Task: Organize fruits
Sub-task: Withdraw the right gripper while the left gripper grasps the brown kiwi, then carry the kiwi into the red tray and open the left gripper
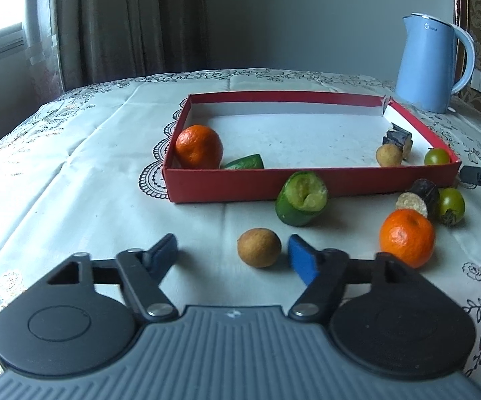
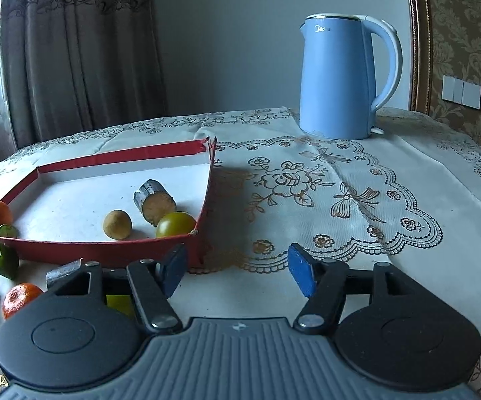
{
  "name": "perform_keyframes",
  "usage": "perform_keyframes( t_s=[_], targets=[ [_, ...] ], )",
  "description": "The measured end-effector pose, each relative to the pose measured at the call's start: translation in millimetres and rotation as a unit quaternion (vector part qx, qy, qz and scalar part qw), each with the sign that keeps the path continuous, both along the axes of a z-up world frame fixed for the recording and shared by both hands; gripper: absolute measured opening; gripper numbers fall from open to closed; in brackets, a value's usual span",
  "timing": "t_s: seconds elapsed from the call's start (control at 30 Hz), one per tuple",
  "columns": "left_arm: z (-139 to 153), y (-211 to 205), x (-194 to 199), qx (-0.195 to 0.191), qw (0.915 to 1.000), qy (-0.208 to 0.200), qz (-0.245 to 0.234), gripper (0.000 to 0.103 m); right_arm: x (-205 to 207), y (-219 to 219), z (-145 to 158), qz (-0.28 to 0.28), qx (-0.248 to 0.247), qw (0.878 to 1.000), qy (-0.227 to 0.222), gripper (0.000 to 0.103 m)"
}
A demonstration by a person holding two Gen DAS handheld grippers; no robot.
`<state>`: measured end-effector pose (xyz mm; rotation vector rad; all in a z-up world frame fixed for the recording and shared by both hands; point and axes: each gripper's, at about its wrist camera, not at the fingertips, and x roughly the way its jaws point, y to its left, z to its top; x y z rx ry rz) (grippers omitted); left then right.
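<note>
Before the red box, fruit awaits sorting.
Left gripper fingers released around a brown longan; closing comes next. Right gripper empty.

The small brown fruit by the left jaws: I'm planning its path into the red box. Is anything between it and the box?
Partly. The cut green fruit lies on the cloth against the red box's front wall, up and right of the small brown fruit. Straight ahead and leftward, only bare cloth and the wall itself show.
</note>
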<state>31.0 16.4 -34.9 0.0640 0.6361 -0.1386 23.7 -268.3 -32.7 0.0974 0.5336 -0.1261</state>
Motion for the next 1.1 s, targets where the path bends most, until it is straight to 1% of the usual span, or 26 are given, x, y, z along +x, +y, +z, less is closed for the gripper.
perform_keyframes(
  t_s=[0.07,0.1,0.13,0.17,0.3,0.33,0.4,0.77,0.93,1.1],
  targets=[
    [0.5,0.4,-0.3,-0.001,1.0,0.0,0.003,0.057,0.3,-0.2,-0.4,0.0,-0.001,1.0,0.0,0.066],
    [0.7,1.0,-0.5,-0.004,1.0,0.0,0.003,0.051,0.7,-0.4,-0.6,-0.001,-0.001,1.0,0.001,0.066],
    [1.2,1.3,-0.9,-0.005,1.0,-0.001,0.004,0.049,0.8,-0.6,-0.6,-0.001,-0.001,1.0,0.002,0.066],
    [1.5,1.7,-1.5,-0.005,1.0,-0.002,0.006,0.044,1.1,-0.5,-0.8,-0.002,-0.002,1.0,0.002,0.066],
    [2.0,1.2,-2.4,-0.004,0.9999,-0.007,0.008,0.034,0.8,0.3,-0.7,-0.003,-0.002,1.0,0.002,0.066],
    [2.2,1.2,-2.4,-0.004,0.9999,-0.007,0.007,0.033,0.9,0.3,-0.7,-0.003,-0.003,1.0,0.002,0.066],
    [3.0,1.3,-2.6,-0.006,0.9999,-0.008,0.006,0.025,0.9,0.0,-1.0,-0.004,-0.003,1.0,0.001,0.066],
    [6.3,0.4,-3.0,-0.007,0.9999,-0.012,-0.001,0.024,-0.1,0.4,-0.2,-0.006,-0.005,1.0,-0.002,0.066],
    [16.9,0.5,-4.1,-0.015,0.9996,-0.023,-0.008,0.024,0.0,0.4,-0.1,-0.007,-0.006,1.0,-0.003,0.066],
    [33.7,-3.5,-0.2,-0.018,0.9987,-0.043,-0.021,0.024,-0.1,0.6,0.0,-0.008,-0.006,1.0,-0.003,0.066]
  ],
)
